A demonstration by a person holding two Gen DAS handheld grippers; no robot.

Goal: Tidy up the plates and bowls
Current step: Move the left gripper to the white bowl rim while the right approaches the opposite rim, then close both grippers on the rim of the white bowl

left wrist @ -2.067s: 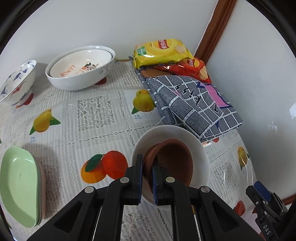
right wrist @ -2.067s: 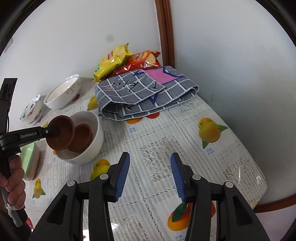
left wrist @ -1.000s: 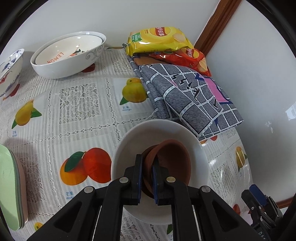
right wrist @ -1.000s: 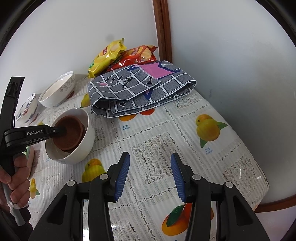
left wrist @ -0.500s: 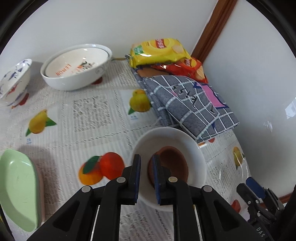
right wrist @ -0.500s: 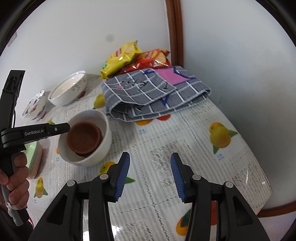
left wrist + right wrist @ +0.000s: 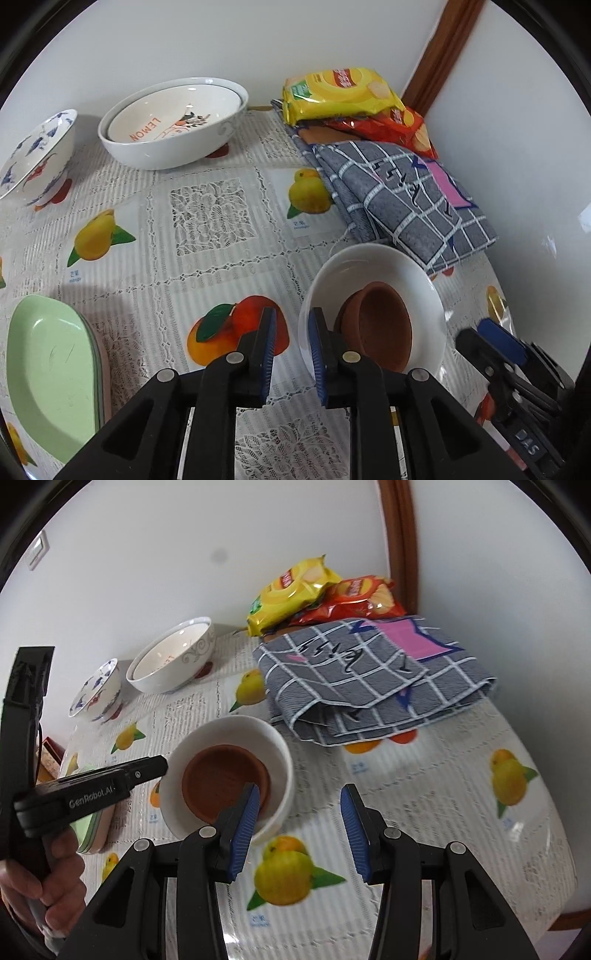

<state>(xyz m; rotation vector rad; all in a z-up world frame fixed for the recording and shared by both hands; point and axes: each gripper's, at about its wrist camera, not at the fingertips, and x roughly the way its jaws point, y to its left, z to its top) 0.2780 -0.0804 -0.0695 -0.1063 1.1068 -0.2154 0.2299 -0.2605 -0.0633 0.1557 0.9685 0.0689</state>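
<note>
Table (image 7: 207,266): covered by a lace-pattern cloth printed with fruit; set in a corner of white walls; bears everything below.
Folded cloth (image 7: 402,206): grey checked fabric with a pink patch, lying at the far right of the table, just beyond the white bowl.
Large bowl (image 7: 173,118): white, against the back wall, with a second bowl marked "LEMON" nested inside it.
Green plate (image 7: 48,369): oval, top of a small stack at the near left edge; a pinkish plate edge shows beneath it.
White bowl (image 7: 229,775): upright on the table, near the front, between the two grippers in the right wrist view.
Brown bowls (image 7: 225,781): terracotta colour, nested together inside the white bowl; two rims show in the left wrist view.
Patterned bowl (image 7: 35,155): white with blue and red painting, at the far left, beside the large bowl.
Snack bags (image 7: 343,94): one yellow, lying on one red, in the back corner, resting partly on the folded cloth.
Left gripper (image 7: 291,350): jaws parted by a narrow gap, nothing between them; tips just at the white bowl's near rim, left of the brown bowls.
Right gripper (image 7: 299,830): jaws spread wide, holding nothing; above the tablecloth, its left finger in front of the white bowl's edge.
</note>
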